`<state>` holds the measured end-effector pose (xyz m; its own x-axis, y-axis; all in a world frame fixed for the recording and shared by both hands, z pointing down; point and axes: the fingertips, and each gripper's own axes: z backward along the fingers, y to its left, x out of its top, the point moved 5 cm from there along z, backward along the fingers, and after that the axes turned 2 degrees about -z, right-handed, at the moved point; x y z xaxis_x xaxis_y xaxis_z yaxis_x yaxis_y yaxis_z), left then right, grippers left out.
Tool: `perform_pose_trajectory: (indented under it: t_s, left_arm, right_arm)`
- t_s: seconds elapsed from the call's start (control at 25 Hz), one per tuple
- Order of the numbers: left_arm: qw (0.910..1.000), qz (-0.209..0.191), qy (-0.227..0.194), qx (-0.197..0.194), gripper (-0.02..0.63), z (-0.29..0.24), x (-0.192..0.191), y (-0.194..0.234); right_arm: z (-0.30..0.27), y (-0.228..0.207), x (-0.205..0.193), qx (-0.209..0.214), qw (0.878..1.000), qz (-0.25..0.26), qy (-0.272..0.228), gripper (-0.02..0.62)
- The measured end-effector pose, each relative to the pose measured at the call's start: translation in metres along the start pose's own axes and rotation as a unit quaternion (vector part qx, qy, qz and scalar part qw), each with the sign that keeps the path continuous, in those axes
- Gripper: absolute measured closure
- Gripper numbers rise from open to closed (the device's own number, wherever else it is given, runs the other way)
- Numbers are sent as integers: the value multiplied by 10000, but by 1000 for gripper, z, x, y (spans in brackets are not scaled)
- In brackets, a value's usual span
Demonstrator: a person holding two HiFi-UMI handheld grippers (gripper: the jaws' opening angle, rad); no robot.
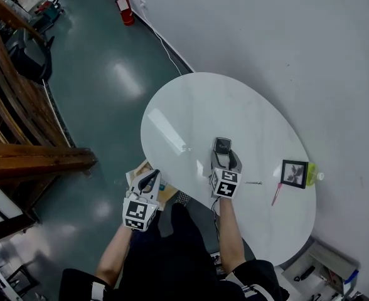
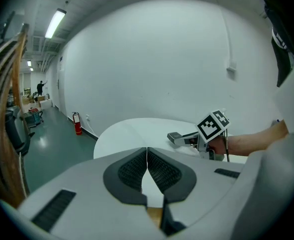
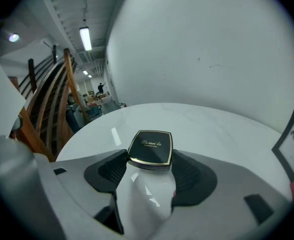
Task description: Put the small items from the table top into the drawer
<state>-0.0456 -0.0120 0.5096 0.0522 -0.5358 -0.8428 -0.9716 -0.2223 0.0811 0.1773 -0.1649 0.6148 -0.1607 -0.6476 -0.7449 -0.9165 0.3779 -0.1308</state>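
Overhead, the head view shows a white, glossy oval worktop (image 1: 197, 105) standing close to a plain white wall (image 1: 266, 42). Round it lies a shiny grey-green floor (image 1: 109, 80) that mirrors the ceiling lights. A red fire extinguisher (image 1: 124, 9) stands at the foot of the wall, with a white cable (image 1: 162, 42) running along the floor edge near it. A dark wooden staircase (image 1: 15, 105) fills the left of the room.

The right tool (image 1: 223, 154) is over the worktop's near half, its jaws clamped on the two sides of a black compact (image 3: 150, 147) with a gold rim. The compact lies flat between the pads, lid up.

The left tool (image 1: 149, 180) hangs off the near edge of the worktop with its jaws pressed together and nothing between them. Beneath it a tan box-like shape (image 1: 139, 170) juts out from under the worktop. Whether this is the drawer cannot be told.

To the right of the right tool a thin metal pin (image 1: 253, 182) lies on the bare white surface. Further right lies a pink pen (image 1: 276, 194). Just beyond it is a small black framed picture (image 1: 294, 173) with a yellow-green item (image 1: 312, 173) touching its far side, near the worktop's rim.
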Motion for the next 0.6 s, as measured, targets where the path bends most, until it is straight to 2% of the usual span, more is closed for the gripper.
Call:
perform_pose_trajectory:
  t_s: [0.24, 0.44, 0.6]
  left_arm:
    - [9989, 118, -233, 381, 586, 34, -2, -1]
    - [9954, 336, -387, 812, 586, 71, -11, 7]
    - [9917, 454, -472, 1108, 586, 101, -23, 17]
  right_arm:
    - [52, 48, 23, 757, 9942, 695, -329, 310]
    - [89, 117, 32, 1626, 9764, 1353, -442, 310]
    - [107, 168, 27, 2174, 9616, 1608, -479, 310]
